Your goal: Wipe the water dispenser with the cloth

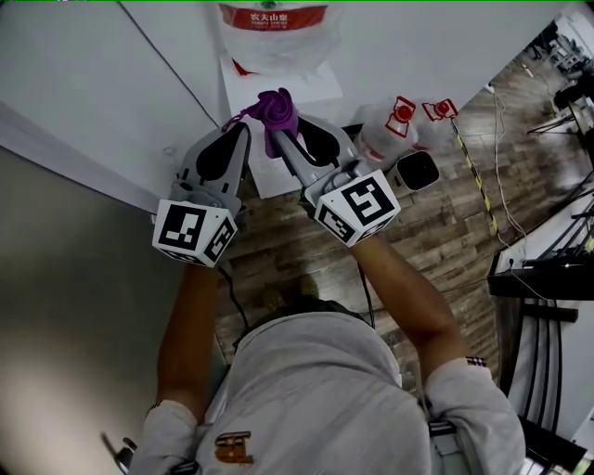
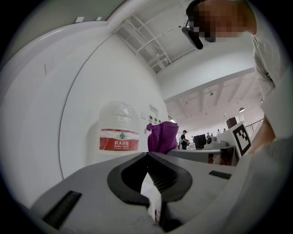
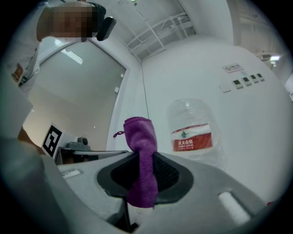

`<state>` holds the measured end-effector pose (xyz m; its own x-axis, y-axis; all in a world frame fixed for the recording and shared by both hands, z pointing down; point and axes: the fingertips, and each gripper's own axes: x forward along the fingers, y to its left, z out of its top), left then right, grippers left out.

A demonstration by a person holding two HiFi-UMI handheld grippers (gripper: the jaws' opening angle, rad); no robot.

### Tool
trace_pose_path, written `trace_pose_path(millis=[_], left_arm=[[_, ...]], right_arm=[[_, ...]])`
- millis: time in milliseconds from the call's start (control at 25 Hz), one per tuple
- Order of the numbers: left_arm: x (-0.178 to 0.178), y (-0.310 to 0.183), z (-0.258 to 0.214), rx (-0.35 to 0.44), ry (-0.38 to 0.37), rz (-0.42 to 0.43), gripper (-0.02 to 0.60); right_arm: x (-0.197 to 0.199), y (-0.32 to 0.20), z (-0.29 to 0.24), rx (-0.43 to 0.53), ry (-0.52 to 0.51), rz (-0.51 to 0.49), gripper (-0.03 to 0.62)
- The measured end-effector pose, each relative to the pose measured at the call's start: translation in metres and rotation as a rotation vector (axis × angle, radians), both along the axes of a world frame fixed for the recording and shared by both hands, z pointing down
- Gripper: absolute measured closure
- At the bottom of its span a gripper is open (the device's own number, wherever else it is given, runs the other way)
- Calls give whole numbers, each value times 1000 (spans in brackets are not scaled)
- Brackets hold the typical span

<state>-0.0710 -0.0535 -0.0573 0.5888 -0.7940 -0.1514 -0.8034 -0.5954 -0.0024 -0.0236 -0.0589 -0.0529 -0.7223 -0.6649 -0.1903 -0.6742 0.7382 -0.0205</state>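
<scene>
A purple cloth [image 1: 276, 109] is pinched in my right gripper [image 1: 290, 135], bunched above the jaw tips; the same cloth [image 3: 143, 157] runs down between the jaws in the right gripper view. My left gripper [image 1: 243, 130] is just left of it, shut with nothing held; from the left gripper view the cloth [image 2: 161, 136] shows beyond its closed tips. The water dispenser's white body [image 1: 278, 88] with its clear bottle [image 1: 275, 26], red-labelled, stands straight ahead of both grippers. The bottle [image 3: 192, 132] sits right of the cloth in the right gripper view and the bottle [image 2: 119, 128] left of it in the left one.
A white wall [image 1: 111, 74] runs along the left, meeting a grey panel [image 1: 65, 278]. Clear plastic bottles with red labels [image 1: 399, 125] and a small white device [image 1: 416, 172] lie on the wood floor [image 1: 445, 232] to the right. Dark furniture [image 1: 548, 278] stands at far right.
</scene>
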Motion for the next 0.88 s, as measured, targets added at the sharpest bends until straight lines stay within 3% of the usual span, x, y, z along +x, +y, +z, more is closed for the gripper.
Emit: trace_pose_path(millis=[880], left_arm=[[0, -5, -1, 22, 2, 12, 583]], right_arm=[[-6, -2, -1, 30, 34, -19, 505]])
